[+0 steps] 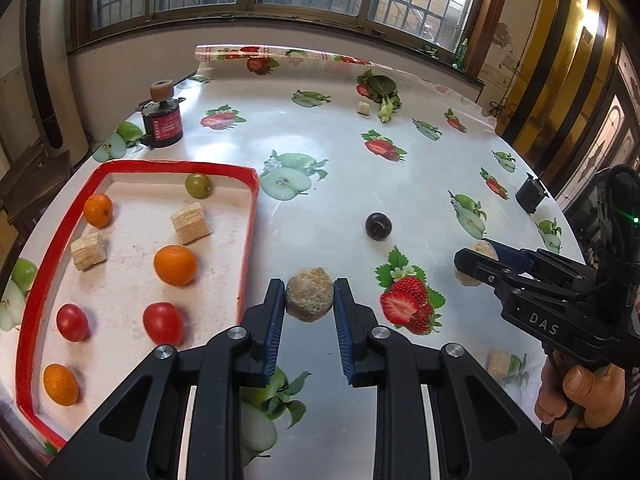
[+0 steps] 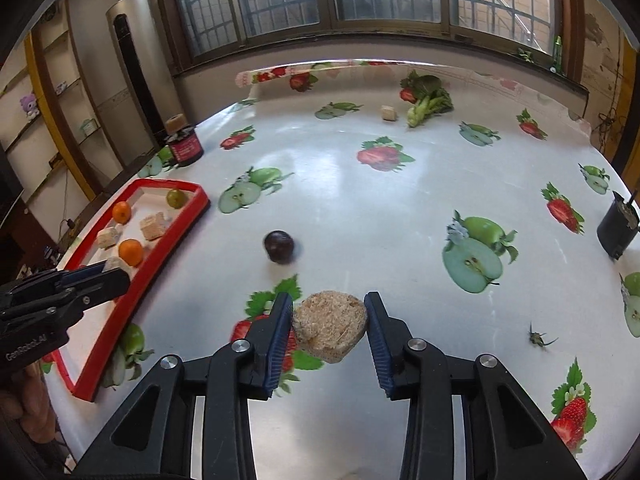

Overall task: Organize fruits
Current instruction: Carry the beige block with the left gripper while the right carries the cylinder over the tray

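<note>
My left gripper (image 1: 309, 300) is shut on a round brown crumbly ball (image 1: 309, 294), just right of the red-rimmed tray (image 1: 248, 240). The tray holds oranges (image 1: 175, 265), two red tomatoes (image 1: 163, 323), a green grape (image 1: 198, 185) and tan blocks (image 1: 190, 223). My right gripper (image 2: 327, 326) is shut on a tan crumbly chunk (image 2: 330, 325) above the tablecloth; it also shows in the left wrist view (image 1: 476, 258). A dark plum (image 1: 378, 225) (image 2: 279, 246) lies loose on the table between them.
A red-labelled jar (image 1: 162, 122) stands at the back left. Leafy greens (image 1: 384, 94) and a small tan cube (image 1: 363, 107) lie at the far side. A black cup (image 2: 618, 226) stands at the right edge. Another tan cube (image 1: 498, 363) lies near my right hand.
</note>
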{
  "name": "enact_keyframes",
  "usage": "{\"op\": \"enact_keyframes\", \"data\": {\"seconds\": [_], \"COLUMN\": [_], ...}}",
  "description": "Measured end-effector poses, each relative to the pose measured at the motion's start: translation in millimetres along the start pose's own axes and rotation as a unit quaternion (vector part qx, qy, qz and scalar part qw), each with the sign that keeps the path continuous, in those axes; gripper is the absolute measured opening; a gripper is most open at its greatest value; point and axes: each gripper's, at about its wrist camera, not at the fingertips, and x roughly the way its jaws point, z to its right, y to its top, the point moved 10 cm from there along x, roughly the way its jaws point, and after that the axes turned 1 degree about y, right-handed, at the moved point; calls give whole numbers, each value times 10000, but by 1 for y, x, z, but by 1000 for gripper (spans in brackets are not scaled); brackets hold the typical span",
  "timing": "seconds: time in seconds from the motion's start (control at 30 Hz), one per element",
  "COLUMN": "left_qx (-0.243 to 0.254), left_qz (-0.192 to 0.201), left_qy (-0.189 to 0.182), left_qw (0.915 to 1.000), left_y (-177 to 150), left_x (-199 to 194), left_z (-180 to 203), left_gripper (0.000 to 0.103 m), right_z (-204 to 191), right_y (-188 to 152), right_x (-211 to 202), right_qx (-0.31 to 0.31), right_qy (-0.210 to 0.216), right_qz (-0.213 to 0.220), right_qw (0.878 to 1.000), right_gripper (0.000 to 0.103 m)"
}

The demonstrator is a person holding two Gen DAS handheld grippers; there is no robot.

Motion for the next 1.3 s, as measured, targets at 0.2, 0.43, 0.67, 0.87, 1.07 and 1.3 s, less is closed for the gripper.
{"op": "enact_keyframes", "data": {"seconds": [0.2, 0.43, 0.67, 0.87, 1.07, 1.3], "left_qx": [-210, -392, -491, -578, -717, -844], "left_qz": [40, 122, 173, 155, 147, 144], "left_qy": [213, 472, 657, 730, 795, 866], "left_qw": [9995, 9980, 9965, 9955, 9942, 9926], "left_y": [-10, -19, -26, -32, -37, -43], "left_x": [-11, -26, -36, -38, -40, -44], "left_z": [-32, -63, -83, -98, -115, -134], "left_gripper": [22, 22, 22, 22, 22, 22], "right_z": [-47, -91, -131, -161, -183, -200], "right_y": [4, 1, 0, 2, 5, 4], "right_x": [-3, -1, -1, -1, 1, 7], "right_qx": [-234, -458, -683, -878, -1022, -1131], "right_qy": [352, 690, 962, 1121, 1234, 1304], "right_qz": [24, -27, -34, -24, -42, -92], "right_qw": [9991, 9966, 9930, 9898, 9871, 9849], "right_gripper": [38, 38, 38, 38, 38, 38]}}
